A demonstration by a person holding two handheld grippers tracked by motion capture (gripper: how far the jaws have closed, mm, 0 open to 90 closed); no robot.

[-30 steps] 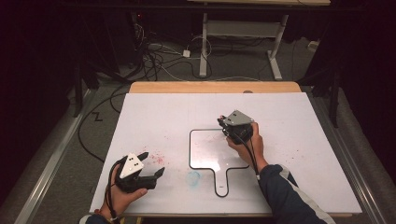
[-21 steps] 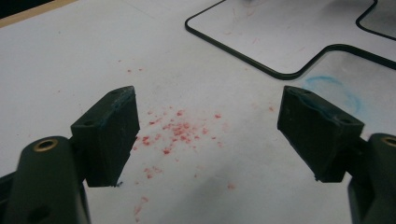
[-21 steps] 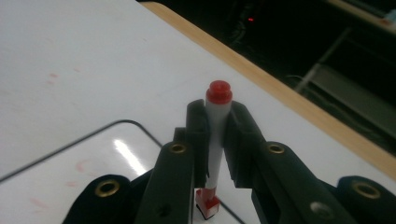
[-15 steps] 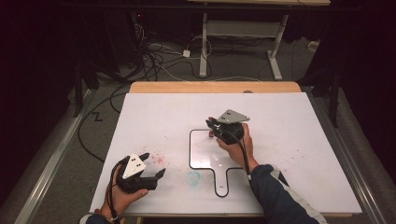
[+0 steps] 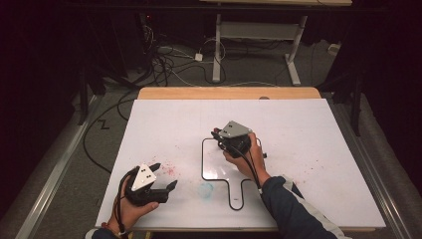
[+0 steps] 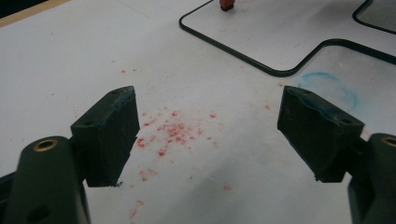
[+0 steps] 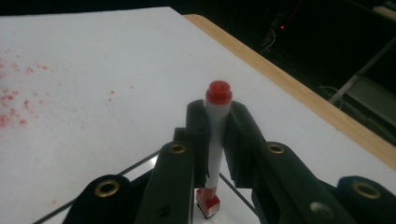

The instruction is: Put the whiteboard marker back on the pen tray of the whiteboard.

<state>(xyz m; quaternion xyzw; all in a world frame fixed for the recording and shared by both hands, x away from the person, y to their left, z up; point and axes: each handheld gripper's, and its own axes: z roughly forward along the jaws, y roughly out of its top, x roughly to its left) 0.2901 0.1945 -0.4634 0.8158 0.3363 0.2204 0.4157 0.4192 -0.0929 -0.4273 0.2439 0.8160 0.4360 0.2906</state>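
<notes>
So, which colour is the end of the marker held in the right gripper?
Red; the marker has a white barrel with red ends, best shown in the right gripper view.

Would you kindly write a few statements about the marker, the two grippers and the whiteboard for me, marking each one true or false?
1. The right gripper is shut on the red-capped marker. True.
2. The left gripper holds a cloth. False: its jaws stand open with nothing between them.
3. Red specks dot the whiteboard near the left gripper. True.
4. The black outline on the whiteboard is a circle. False: it is a rounded rectangle with a handle-like stem.
</notes>
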